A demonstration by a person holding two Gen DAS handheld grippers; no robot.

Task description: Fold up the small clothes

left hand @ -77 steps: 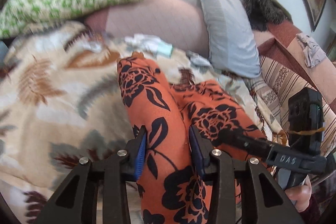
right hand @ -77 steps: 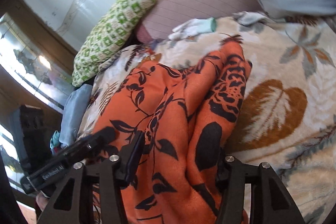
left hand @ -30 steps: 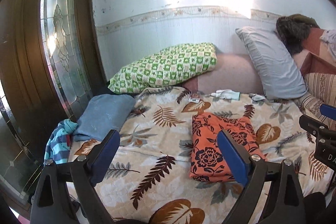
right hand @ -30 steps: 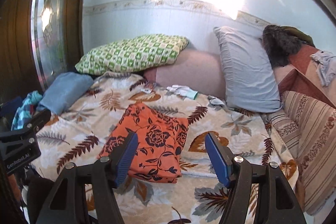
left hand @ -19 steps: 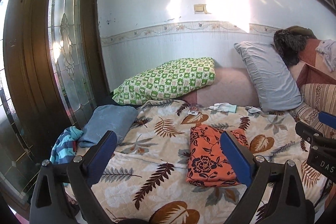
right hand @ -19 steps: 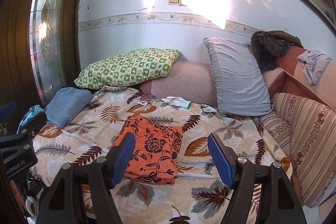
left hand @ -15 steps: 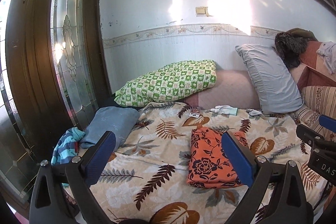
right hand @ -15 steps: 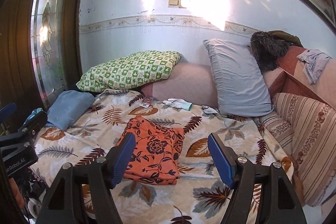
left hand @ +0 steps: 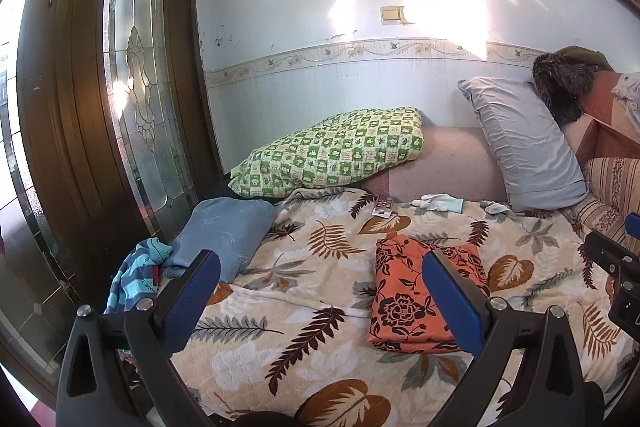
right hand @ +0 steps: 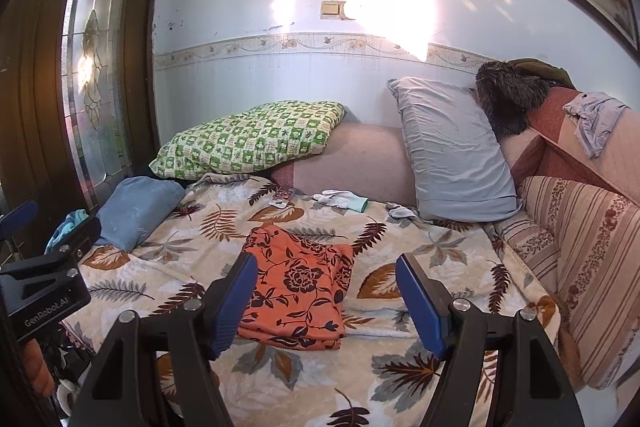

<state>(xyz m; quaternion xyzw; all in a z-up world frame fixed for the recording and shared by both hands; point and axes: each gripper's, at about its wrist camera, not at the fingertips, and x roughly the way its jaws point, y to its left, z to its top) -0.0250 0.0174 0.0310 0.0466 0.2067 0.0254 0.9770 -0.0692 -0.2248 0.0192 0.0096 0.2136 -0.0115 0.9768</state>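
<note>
Nearest to us, the left gripper (left hand: 320, 297) stands with its blue-padded jaws spread wide and nothing between them, held above the bed's near edge. The right gripper (right hand: 326, 301) is likewise wide open and empty — its jaws frame the cloth without touching it.

Beyond both, we see the folded orange garment with a black flower print (right hand: 298, 291) lying flat as a neat rectangle on the cream leaf-patterned quilted bedspread (right hand: 440, 251), roughly in the middle of the bed and well apart from either gripper.

To the left of it, at the bed's edge, lies a folded pale blue cloth (left hand: 224, 233), with a crumpled blue striped garment (left hand: 136, 277) just beside it. Farther back, near the pink mattress edge, we make out a small white-and-mint sock (right hand: 344, 199) and a smaller grey-white sock (right hand: 401, 211).

Against the wall lean a green-and-white checked pillow (right hand: 252, 137) and a grey rectangular pillow (right hand: 452, 151) — above them, the pale wall with its patterned border.
</note>
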